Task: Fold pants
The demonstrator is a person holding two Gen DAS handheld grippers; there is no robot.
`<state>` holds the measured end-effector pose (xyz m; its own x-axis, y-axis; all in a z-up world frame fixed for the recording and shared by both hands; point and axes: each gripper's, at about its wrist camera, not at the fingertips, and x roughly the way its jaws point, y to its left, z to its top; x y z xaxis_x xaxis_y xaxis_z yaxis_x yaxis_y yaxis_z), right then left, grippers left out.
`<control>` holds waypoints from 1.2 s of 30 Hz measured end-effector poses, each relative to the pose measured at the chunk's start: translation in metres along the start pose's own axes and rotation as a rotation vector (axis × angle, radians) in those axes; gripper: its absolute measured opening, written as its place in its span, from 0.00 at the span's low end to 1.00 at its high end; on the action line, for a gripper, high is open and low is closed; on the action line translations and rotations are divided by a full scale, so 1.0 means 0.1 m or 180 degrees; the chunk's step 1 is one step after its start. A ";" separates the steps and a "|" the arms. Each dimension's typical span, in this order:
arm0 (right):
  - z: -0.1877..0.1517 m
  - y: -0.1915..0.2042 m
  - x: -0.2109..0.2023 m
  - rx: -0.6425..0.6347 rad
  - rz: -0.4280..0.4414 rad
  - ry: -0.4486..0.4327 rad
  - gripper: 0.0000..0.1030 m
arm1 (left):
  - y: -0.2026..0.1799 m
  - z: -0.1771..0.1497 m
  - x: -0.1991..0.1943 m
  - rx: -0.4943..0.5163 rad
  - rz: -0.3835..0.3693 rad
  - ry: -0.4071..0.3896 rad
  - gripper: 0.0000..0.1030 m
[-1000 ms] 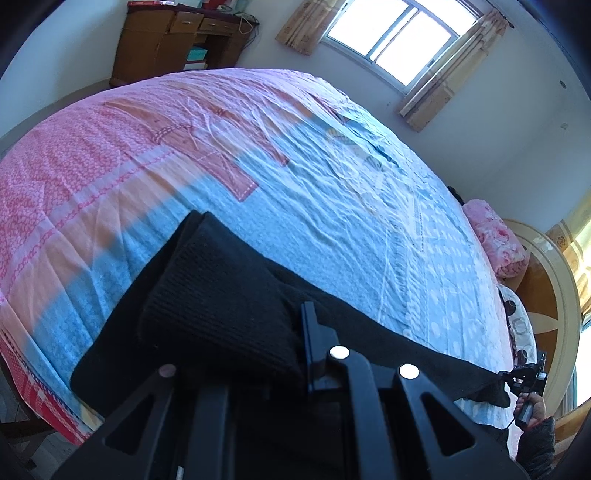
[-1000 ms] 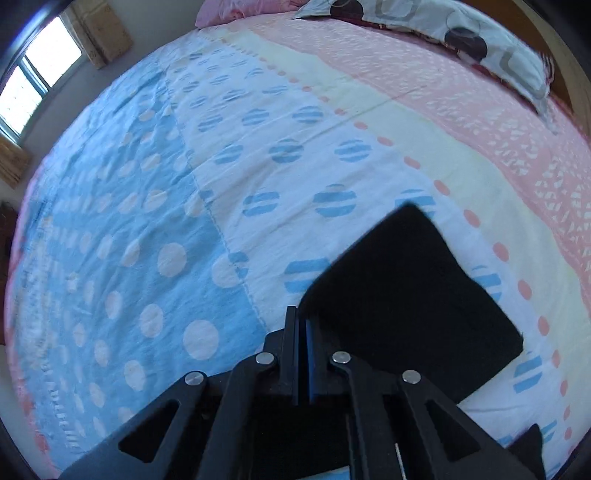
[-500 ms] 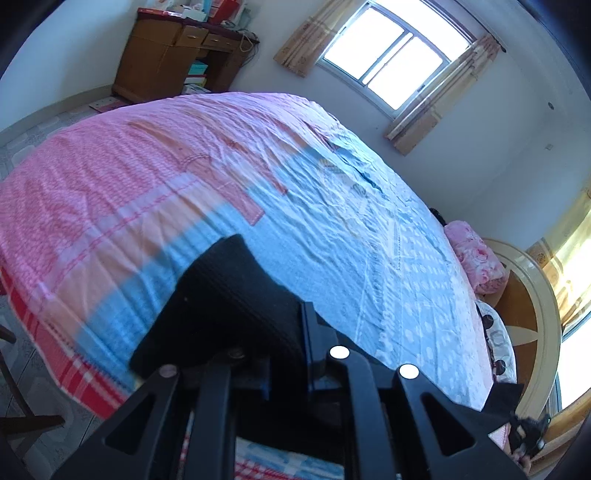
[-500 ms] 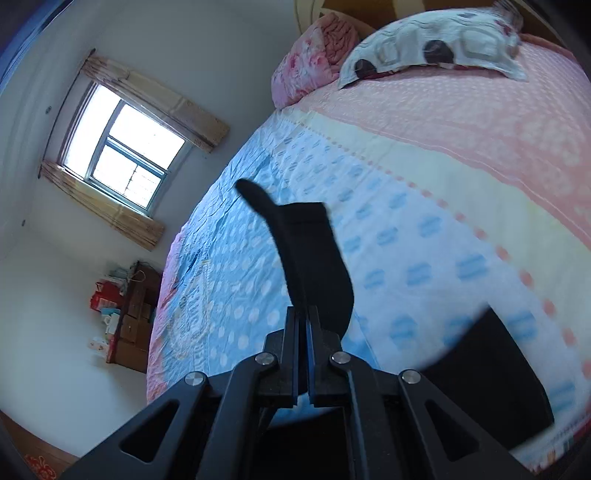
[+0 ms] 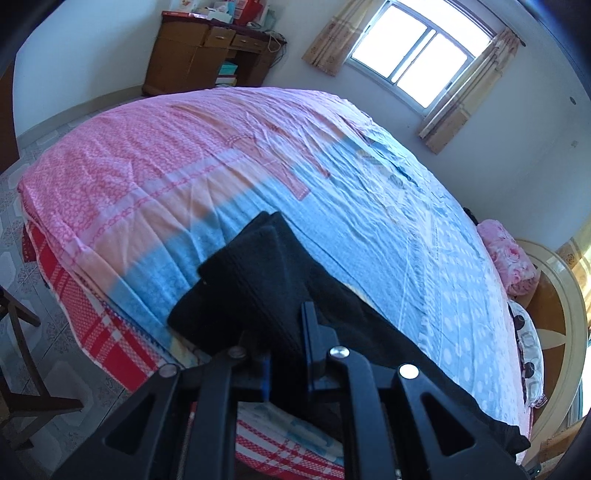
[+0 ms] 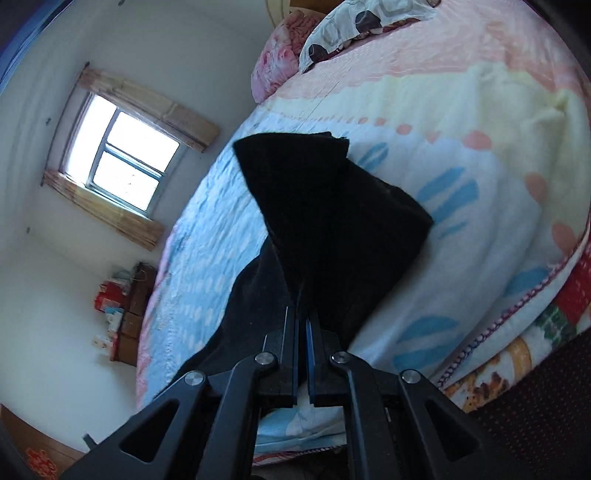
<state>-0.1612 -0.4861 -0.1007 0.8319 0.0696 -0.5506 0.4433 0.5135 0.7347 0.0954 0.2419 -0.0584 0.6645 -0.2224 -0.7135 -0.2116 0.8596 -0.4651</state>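
Observation:
Black pants point(image 5: 266, 280) hang stretched between my two grippers above the near edge of the bed. My left gripper point(image 5: 286, 343) is shut on the ribbed waistband end, which bunches up in front of the fingers. The cloth runs off to the lower right in the left wrist view. My right gripper point(image 6: 302, 317) is shut on the leg end of the pants point(image 6: 332, 206), which fans upward from the closed fingers. The stretch of cloth between the two ends is partly hidden by the gripper bodies.
The bed has a pink and blue quilt point(image 5: 221, 155). Pillows point(image 6: 354, 22) lie at the headboard. A wooden desk point(image 5: 207, 55) stands by the far wall next to a window point(image 5: 417, 62). A chair leg point(image 5: 22, 332) stands on the tiled floor at left.
Both grippers have lifted and pulled back from the bed with the pants. The right gripper tilted up, and the leg end now hangs free above the quilt.

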 end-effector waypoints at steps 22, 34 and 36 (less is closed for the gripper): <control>0.13 -0.10 -0.22 0.0169 0.0103 -0.0024 0.07 | 0.12 -0.03 0.14 0.0276 0.0312 0.0076 0.18; 0.01 0.67 -0.84 -0.0883 -0.1927 -0.1727 0.10 | 0.05 0.11 -0.25 0.0781 0.2108 -0.0745 0.56; -0.13 1.01 -0.73 -0.1329 -0.1649 -0.1693 0.10 | 0.10 0.17 -0.40 0.0653 0.2075 -0.0883 0.57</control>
<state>-0.1815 -0.4285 0.0083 0.6504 -0.6187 -0.4407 0.7387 0.6503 0.1774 0.0791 0.2668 -0.0258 0.6123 0.4641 -0.6401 -0.5051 0.8525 0.1349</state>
